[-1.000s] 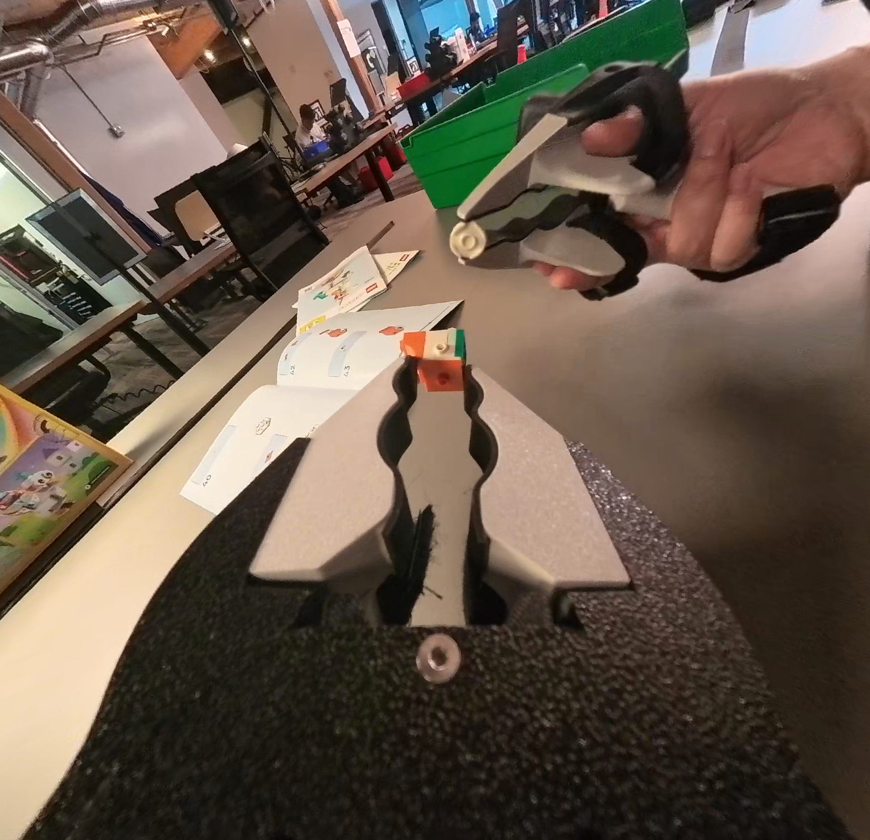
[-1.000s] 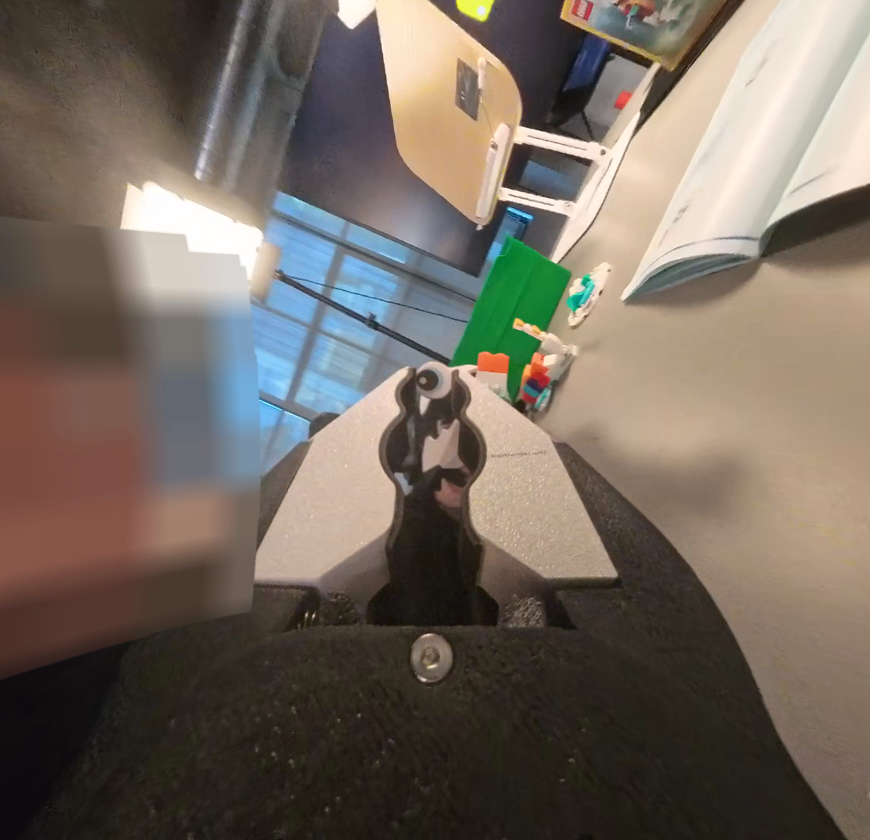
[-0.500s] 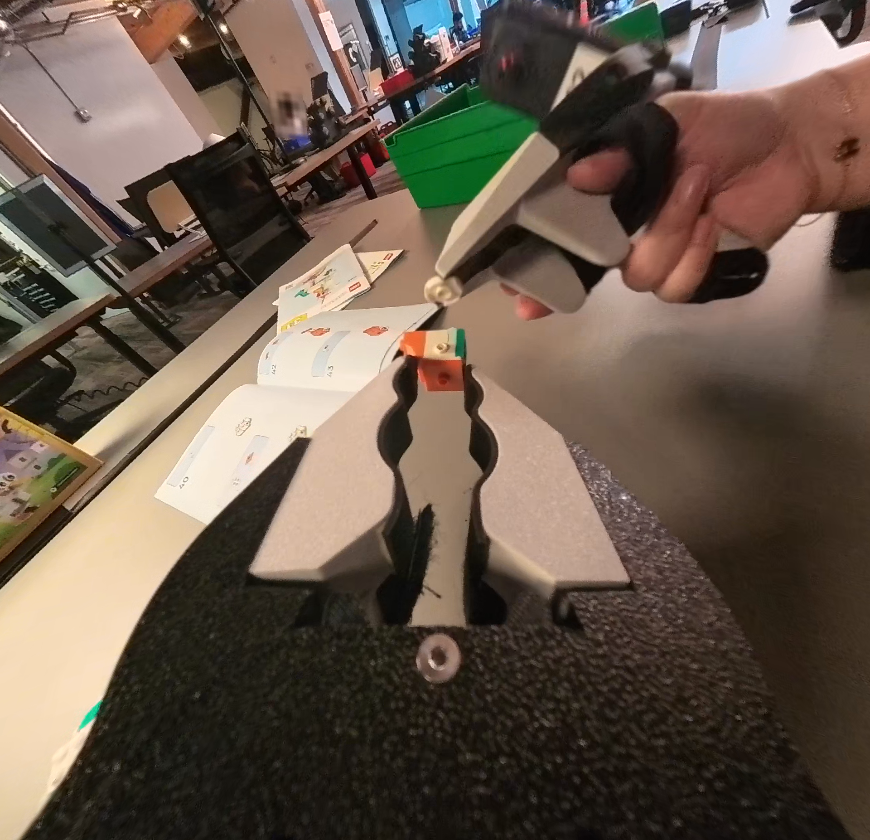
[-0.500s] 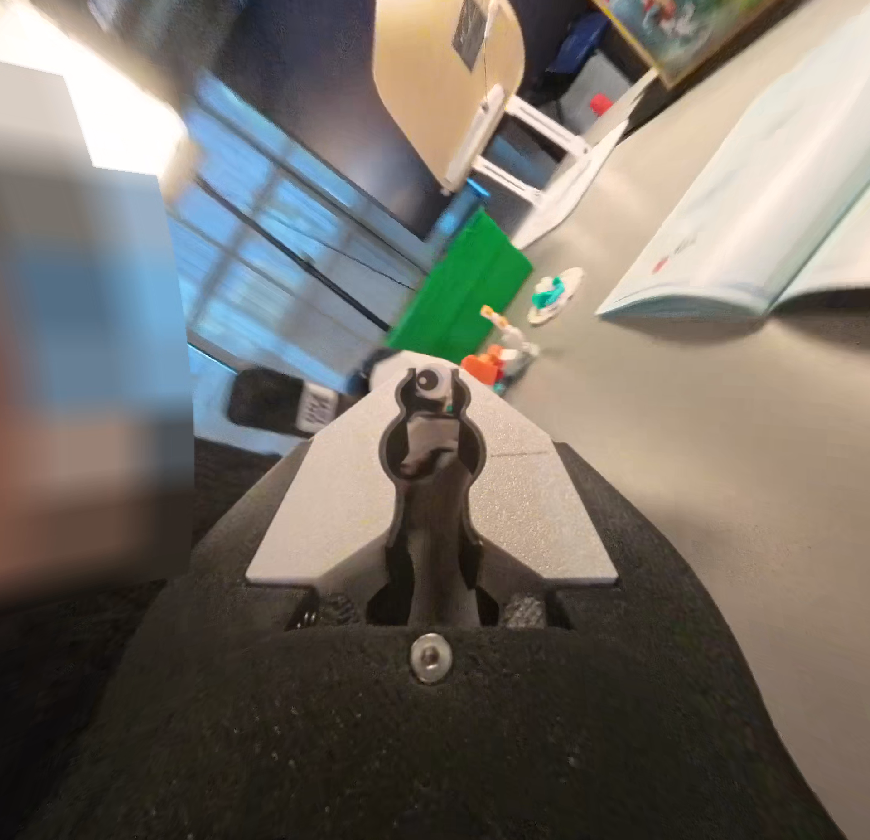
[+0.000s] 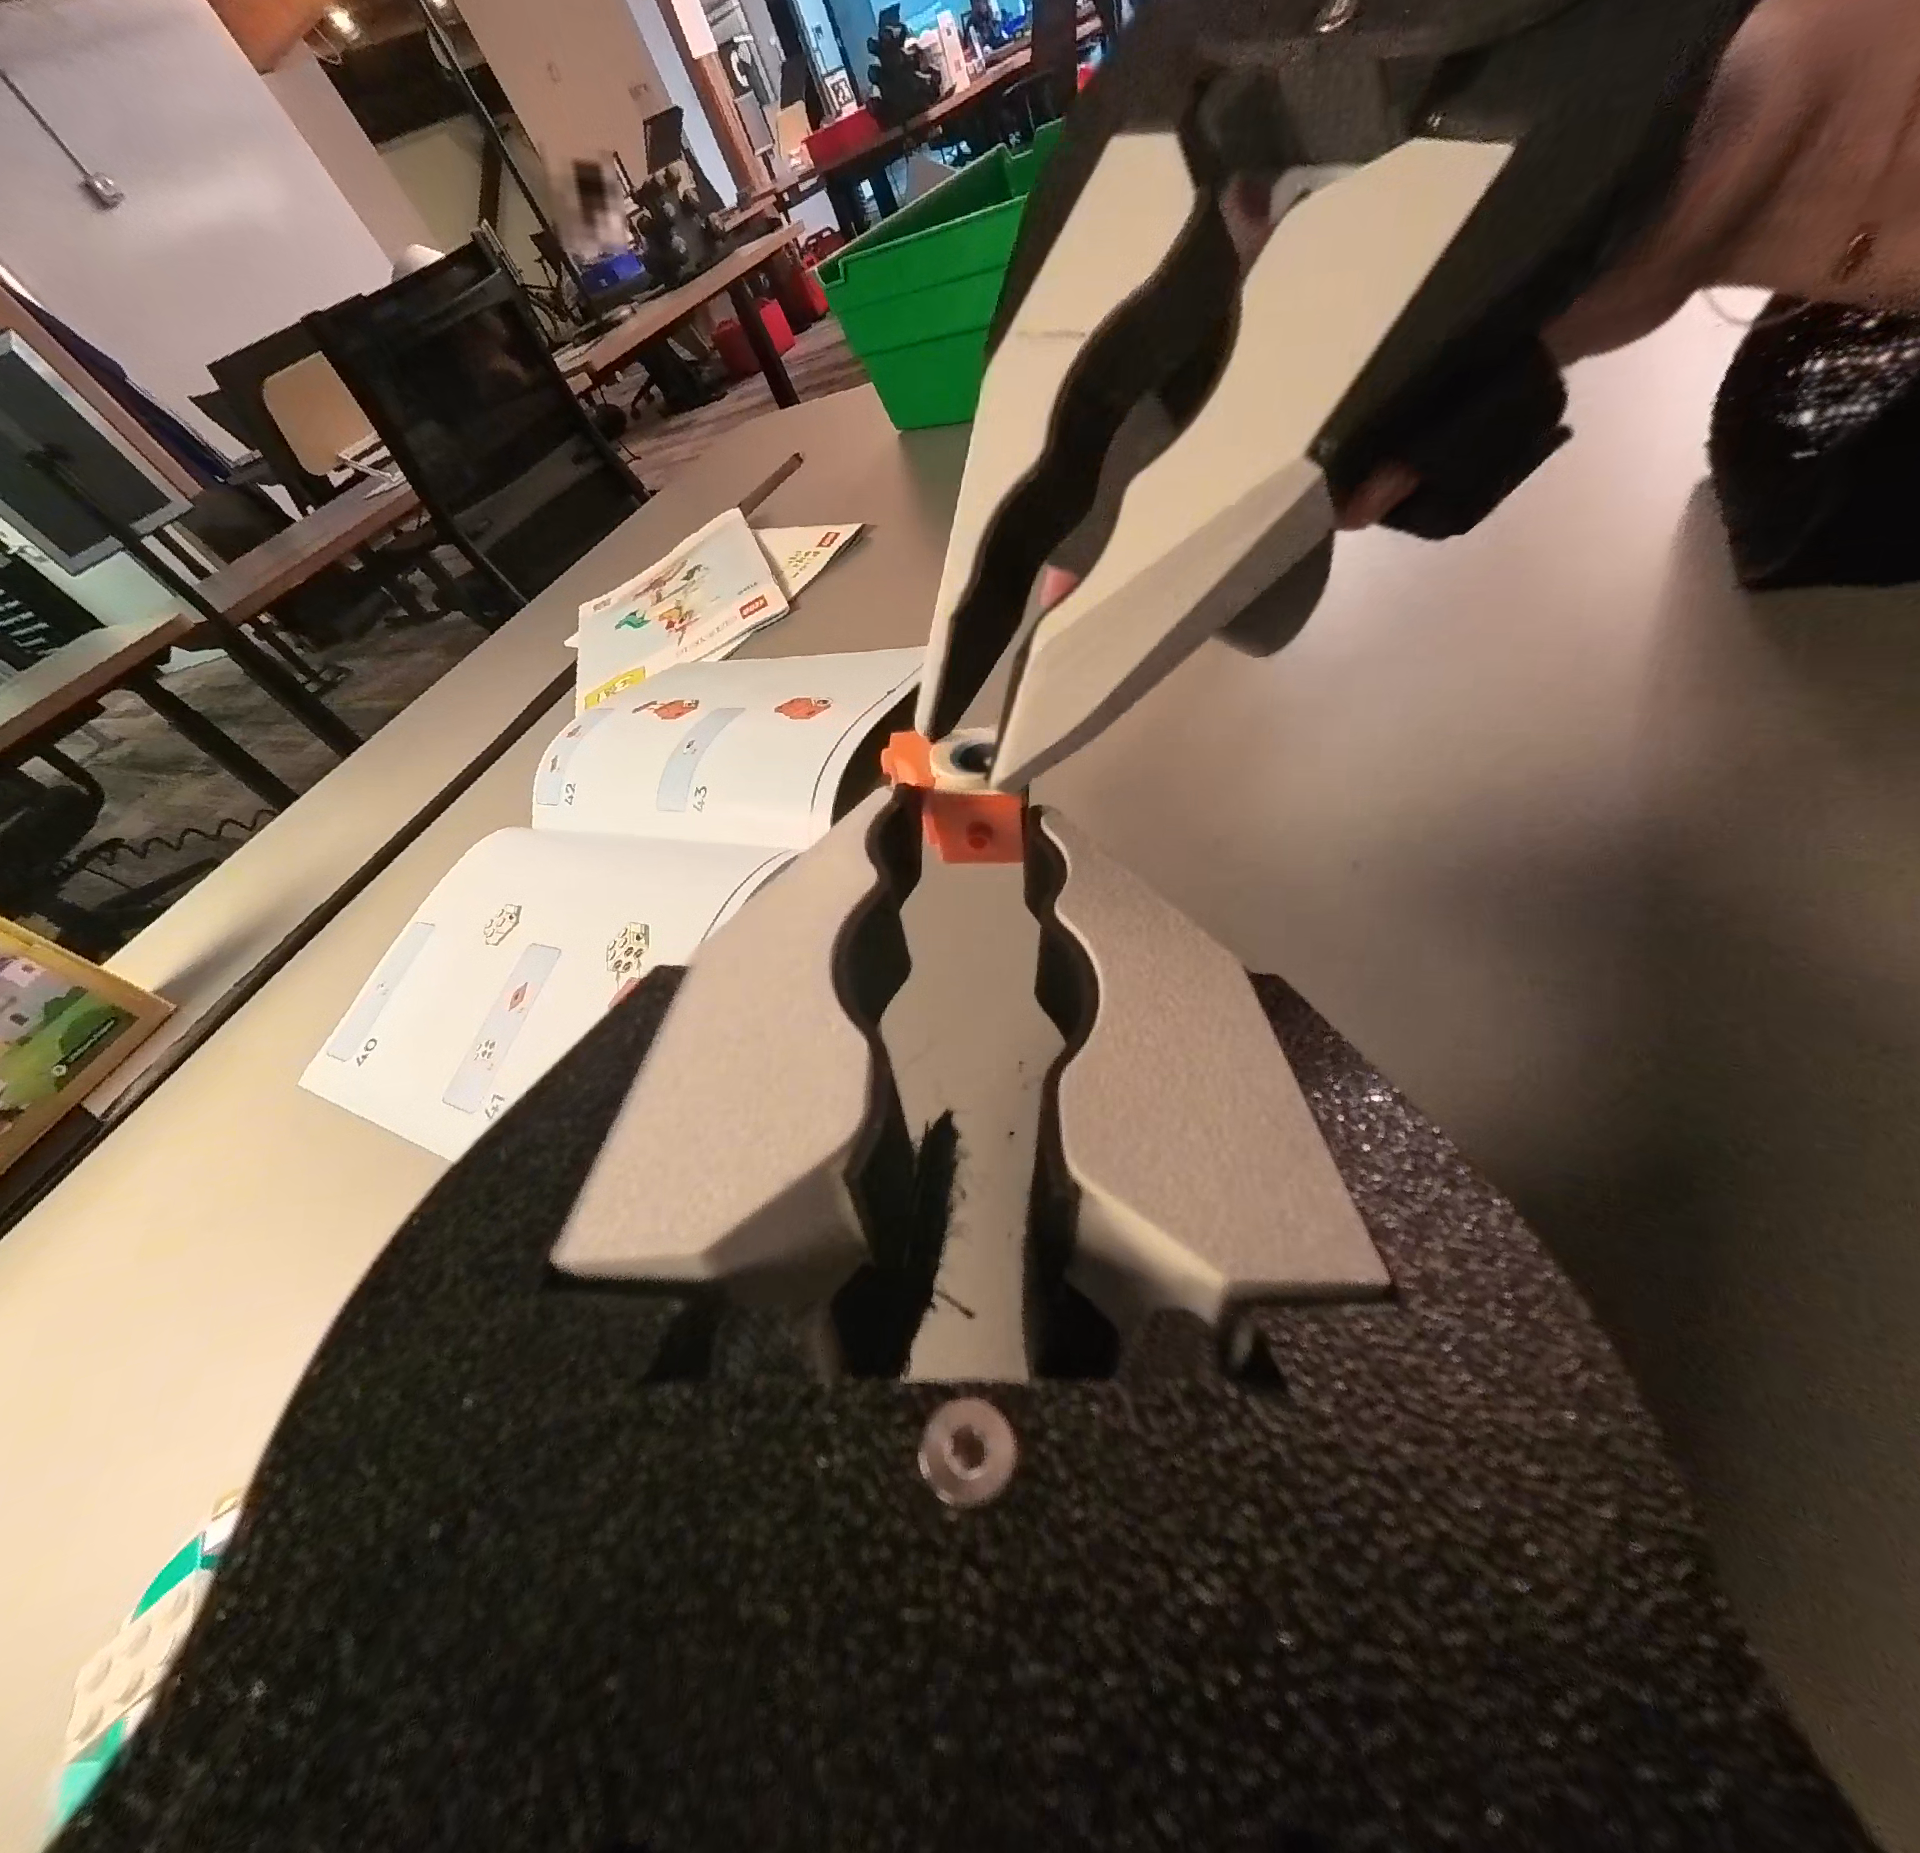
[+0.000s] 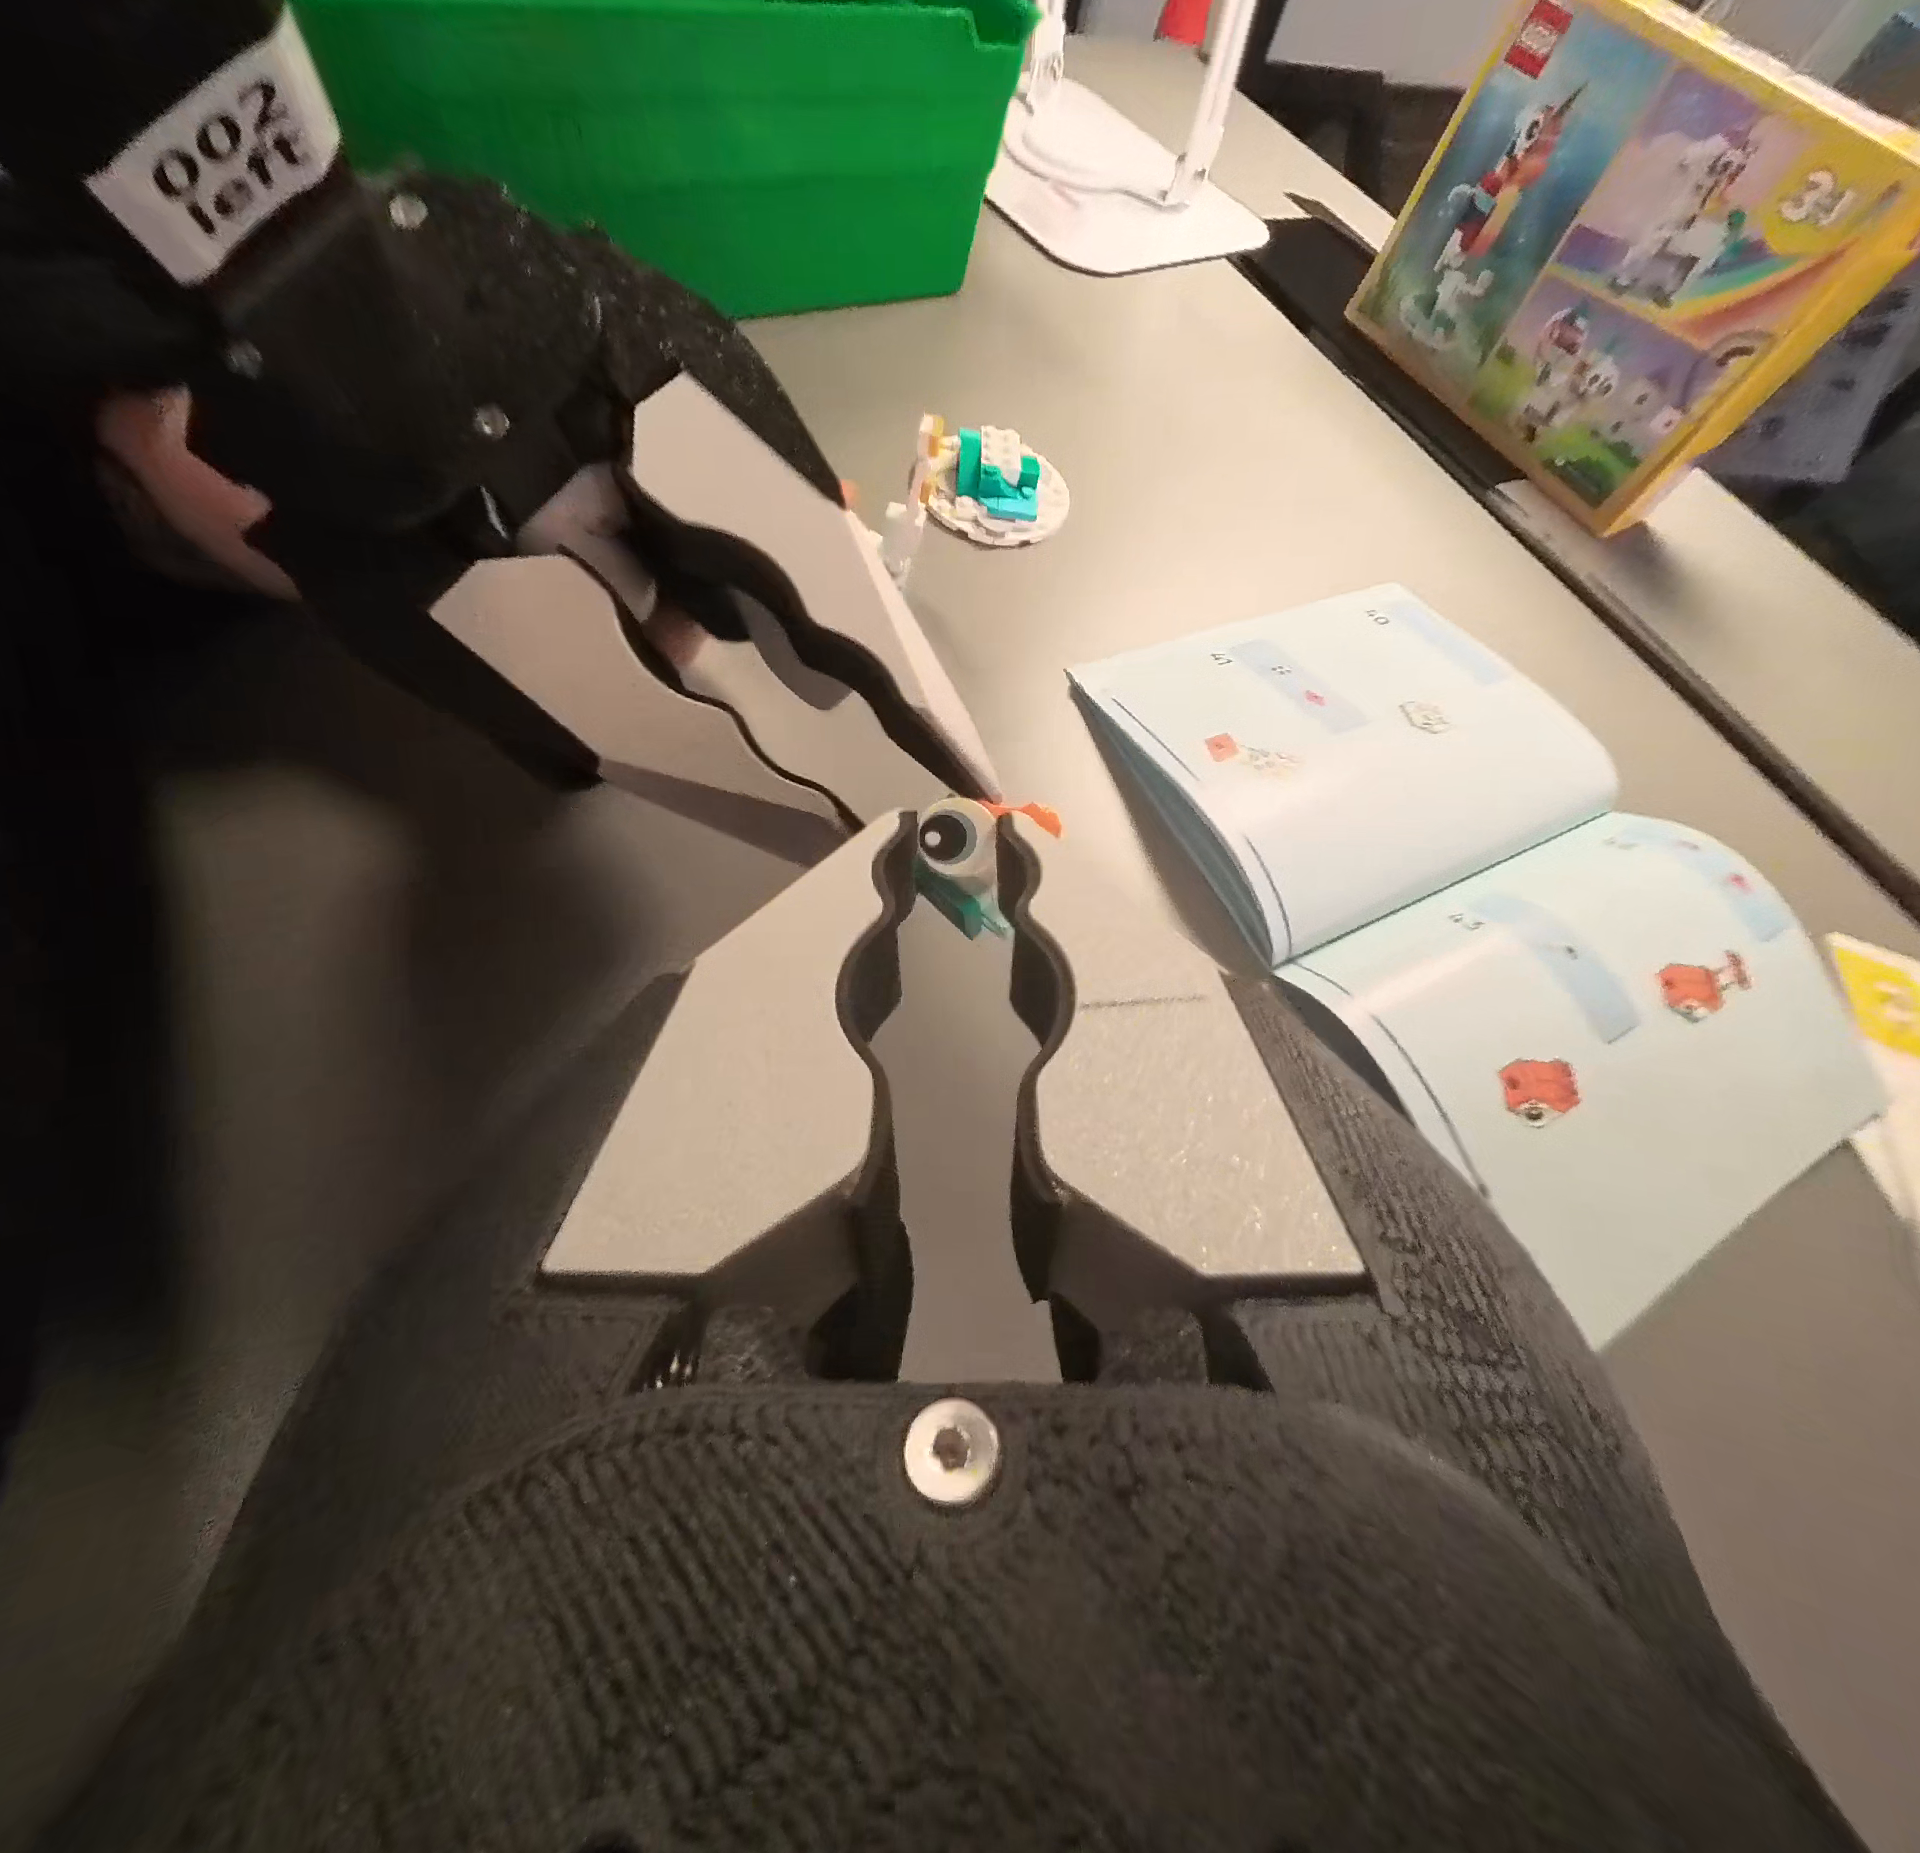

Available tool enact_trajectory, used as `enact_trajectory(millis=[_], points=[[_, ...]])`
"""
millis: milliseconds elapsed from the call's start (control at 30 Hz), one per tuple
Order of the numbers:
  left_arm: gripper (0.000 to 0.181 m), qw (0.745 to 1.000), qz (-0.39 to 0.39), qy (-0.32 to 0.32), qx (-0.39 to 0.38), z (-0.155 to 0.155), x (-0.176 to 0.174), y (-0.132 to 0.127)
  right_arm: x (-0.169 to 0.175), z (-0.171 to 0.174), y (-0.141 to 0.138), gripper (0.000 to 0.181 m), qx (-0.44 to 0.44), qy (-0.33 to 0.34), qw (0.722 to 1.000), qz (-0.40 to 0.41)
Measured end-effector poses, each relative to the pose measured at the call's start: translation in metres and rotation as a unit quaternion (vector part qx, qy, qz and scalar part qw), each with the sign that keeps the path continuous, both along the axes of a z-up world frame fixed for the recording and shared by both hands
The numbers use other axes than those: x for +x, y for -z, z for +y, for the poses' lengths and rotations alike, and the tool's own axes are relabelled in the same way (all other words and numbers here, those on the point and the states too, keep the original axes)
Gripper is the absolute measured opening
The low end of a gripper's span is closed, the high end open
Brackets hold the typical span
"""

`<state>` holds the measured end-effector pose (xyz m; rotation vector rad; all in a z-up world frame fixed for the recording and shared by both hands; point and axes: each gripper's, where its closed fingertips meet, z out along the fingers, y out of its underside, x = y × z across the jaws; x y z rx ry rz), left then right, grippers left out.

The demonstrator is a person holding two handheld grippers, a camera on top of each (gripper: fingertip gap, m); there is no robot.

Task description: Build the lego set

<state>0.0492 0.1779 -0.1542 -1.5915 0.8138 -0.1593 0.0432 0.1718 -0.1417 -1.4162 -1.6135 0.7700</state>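
Note:
In the left wrist view my left gripper (image 5: 961, 821) is shut on a small orange lego assembly (image 5: 971, 837) held above the table. My right gripper (image 5: 971, 743) comes down from the upper right, shut on a white round eye piece (image 5: 961, 764) that sits against the top of the orange assembly. In the right wrist view my right gripper (image 6: 951, 853) holds the eye piece (image 6: 945, 837), with a teal part (image 6: 971, 915) just below it. The left gripper (image 6: 925, 806) reaches in from the upper left, and an orange bit (image 6: 1034, 818) shows at its tip.
An open instruction booklet (image 5: 623, 868) (image 6: 1403, 868) lies on the grey table. A green bin (image 6: 623, 89) (image 5: 914, 307) stands behind. A small white and teal build (image 6: 992, 484) sits near it. The lego box (image 6: 1642, 234) stands at the table edge, beside a white stand base (image 6: 1122, 193). My left and right fingertips are right by each other.
My right gripper has swung round and come down with the eye piece onto the orange assembly. The left gripper has kept its hold and barely moved.

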Motion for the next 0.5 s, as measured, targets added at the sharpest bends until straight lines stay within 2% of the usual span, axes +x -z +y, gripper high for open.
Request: enact_trajectory(millis=[200, 500], points=[[0.017, 1.0, 0.001, 0.002, -0.004, 0.0, 0.0004, 0.0016, 0.0003, -0.0007, 0.0019, 0.013, 0.059, -0.009, 0.998, -0.027], [0.017, 1.0, 0.002, 0.002, -0.009, 0.0001, 0.0004, 0.0032, 0.0003, -0.0011, 0.0033, 0.014, 0.06, -0.01, 0.998, -0.028]])
